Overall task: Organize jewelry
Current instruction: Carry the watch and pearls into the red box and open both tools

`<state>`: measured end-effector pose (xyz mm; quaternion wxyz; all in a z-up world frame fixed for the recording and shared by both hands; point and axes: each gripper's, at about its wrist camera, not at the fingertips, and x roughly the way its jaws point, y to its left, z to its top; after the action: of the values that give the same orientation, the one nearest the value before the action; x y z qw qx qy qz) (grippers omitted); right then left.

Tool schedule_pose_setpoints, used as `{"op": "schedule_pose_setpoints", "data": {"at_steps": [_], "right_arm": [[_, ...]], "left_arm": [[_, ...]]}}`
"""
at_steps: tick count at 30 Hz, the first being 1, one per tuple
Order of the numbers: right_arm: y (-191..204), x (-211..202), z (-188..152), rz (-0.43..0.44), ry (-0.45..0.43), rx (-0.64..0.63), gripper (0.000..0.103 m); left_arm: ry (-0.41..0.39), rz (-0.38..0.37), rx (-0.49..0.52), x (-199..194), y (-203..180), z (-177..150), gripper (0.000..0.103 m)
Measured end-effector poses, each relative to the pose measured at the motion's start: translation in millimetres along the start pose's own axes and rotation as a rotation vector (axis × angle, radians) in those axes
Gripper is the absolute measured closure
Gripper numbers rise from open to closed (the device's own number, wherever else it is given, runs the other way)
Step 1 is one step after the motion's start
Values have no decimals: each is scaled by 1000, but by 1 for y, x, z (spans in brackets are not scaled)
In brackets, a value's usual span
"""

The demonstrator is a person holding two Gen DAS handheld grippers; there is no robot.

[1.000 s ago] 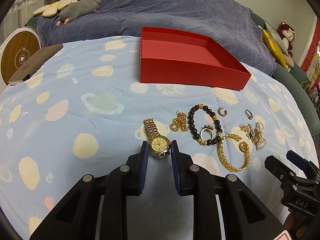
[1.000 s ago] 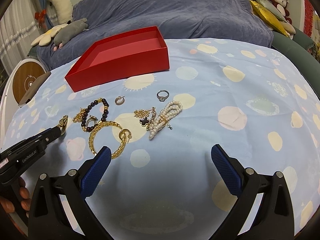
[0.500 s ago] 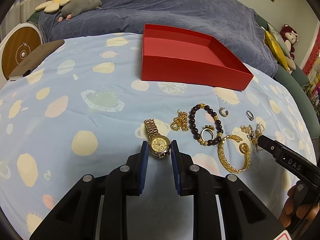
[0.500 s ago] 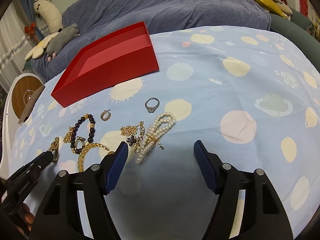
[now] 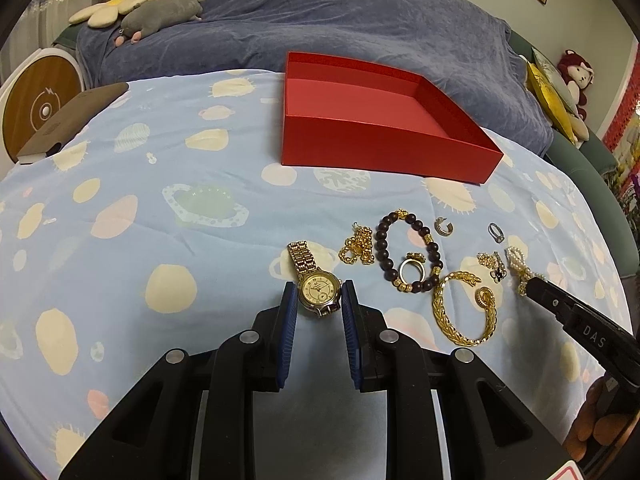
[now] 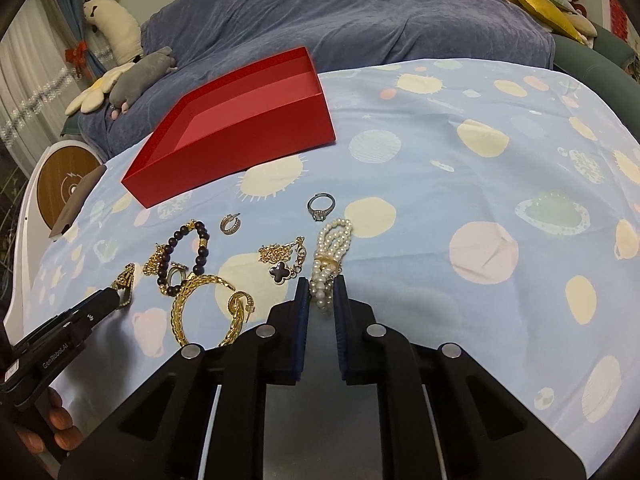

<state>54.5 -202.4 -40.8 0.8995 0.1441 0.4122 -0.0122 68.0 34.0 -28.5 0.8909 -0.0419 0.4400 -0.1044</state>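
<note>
A blue-draped sofa (image 5: 360,20) with plush toys (image 5: 160,12) stands behind the spotted tablecloth (image 5: 160,200).

My left wrist camera looks low along my left claw (image 5: 319,300) from the jewelry's left side; my right wrist camera looks along my right claw (image 6: 321,286) from its right. Both sit close and share the red box (image 5: 372,136) (image 6: 240,136) in the upper middle of the frame.

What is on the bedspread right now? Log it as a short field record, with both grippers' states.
surface: blue patterned bedspread
container: red box, open, nothing seen inside
left gripper: fingers shut on gold watch
right gripper: fingers shut on pearl bracelet
loose items: dark bead bracelet, gold bangle, silver ring, clover pendant chain
in box so far: none
</note>
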Motion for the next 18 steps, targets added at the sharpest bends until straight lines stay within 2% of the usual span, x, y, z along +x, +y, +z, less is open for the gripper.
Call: {"op": "schedule_pose_setpoints", "data": {"at_steps": [10,13,18], "right_arm": [[3,-39,14,82,-58,13,92],[14,-47,31,118,-56,-16,92],[29,-39,85,152,-67,-77,92]], "left_arm": [[-39,-42,-18,-28,-3,11,84],[-48,-70,-14,-38,-8,28,84],[-126,-55,42,-49,-20,79,84]]}}
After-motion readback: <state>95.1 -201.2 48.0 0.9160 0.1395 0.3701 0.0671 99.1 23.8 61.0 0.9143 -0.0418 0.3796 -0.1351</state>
